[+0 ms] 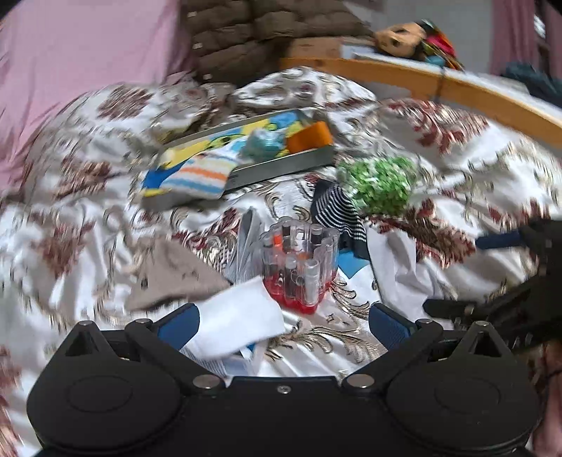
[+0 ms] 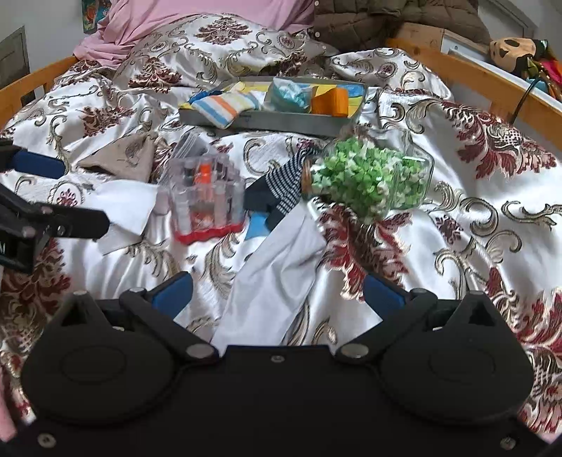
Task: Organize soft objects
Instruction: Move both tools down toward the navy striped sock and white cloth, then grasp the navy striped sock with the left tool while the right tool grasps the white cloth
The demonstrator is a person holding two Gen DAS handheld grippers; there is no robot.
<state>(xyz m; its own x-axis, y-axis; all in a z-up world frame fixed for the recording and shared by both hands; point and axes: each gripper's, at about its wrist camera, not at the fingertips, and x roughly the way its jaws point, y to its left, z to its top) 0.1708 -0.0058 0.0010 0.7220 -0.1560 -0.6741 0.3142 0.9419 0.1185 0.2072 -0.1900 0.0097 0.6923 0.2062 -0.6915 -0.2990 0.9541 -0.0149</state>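
Note:
A grey tray (image 1: 281, 168) (image 2: 267, 123) on the bed holds a striped sock (image 1: 196, 175) (image 2: 224, 105), a teal soft lump (image 1: 263, 144) (image 2: 289, 95) and an orange roll (image 1: 309, 137) (image 2: 330, 100). A white cloth (image 1: 242, 316) (image 2: 126, 207) lies against the left pad of my left gripper (image 1: 284, 325), which is open. Another white cloth (image 2: 281, 260) (image 1: 397, 260) lies between the fingers of my open right gripper (image 2: 279, 293). A dark striped sock (image 1: 337, 214) (image 2: 284, 179) and a beige cloth (image 1: 172, 274) (image 2: 119, 158) lie on the bedspread.
A clear holder of vials (image 1: 298, 263) (image 2: 205, 197) stands mid-bed. A jar of green paper stars (image 1: 379, 182) (image 2: 368, 179) lies on its side. A wooden bed rail (image 1: 439, 84) (image 2: 491, 88) runs along the right, with a plush toy (image 2: 509, 51) and a brown jacket (image 1: 267, 31) behind.

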